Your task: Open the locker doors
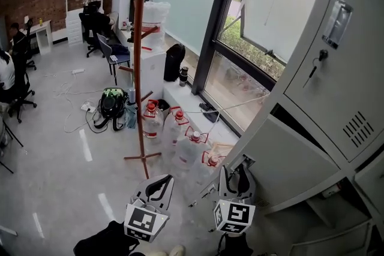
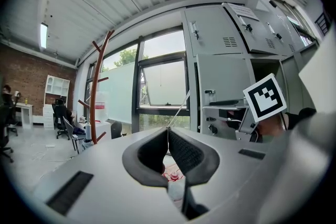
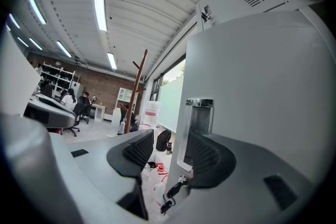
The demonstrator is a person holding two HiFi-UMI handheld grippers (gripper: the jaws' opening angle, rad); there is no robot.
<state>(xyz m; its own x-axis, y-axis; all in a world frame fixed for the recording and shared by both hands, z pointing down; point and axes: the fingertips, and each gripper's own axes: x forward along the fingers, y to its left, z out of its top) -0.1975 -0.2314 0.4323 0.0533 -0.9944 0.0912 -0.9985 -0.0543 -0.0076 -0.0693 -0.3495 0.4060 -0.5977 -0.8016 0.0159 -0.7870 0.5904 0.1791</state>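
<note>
Right now my right gripper (image 3: 169, 139) has its jaws well apart and nothing clamped. The upright free edge of the ajar locker door (image 3: 252, 86) stands between them. Its recessed handle (image 3: 200, 113) is straight ahead at frame centre, with the key (image 3: 174, 192) hanging just below. My left gripper (image 2: 168, 132) is closed on nothing and sits further from the lockers, so I judge the right one should pull.

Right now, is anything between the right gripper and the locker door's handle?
No, nothing visible. The right gripper has its open jaws at the edge of the locker door, with the handle just ahead and keys hanging below.
</note>
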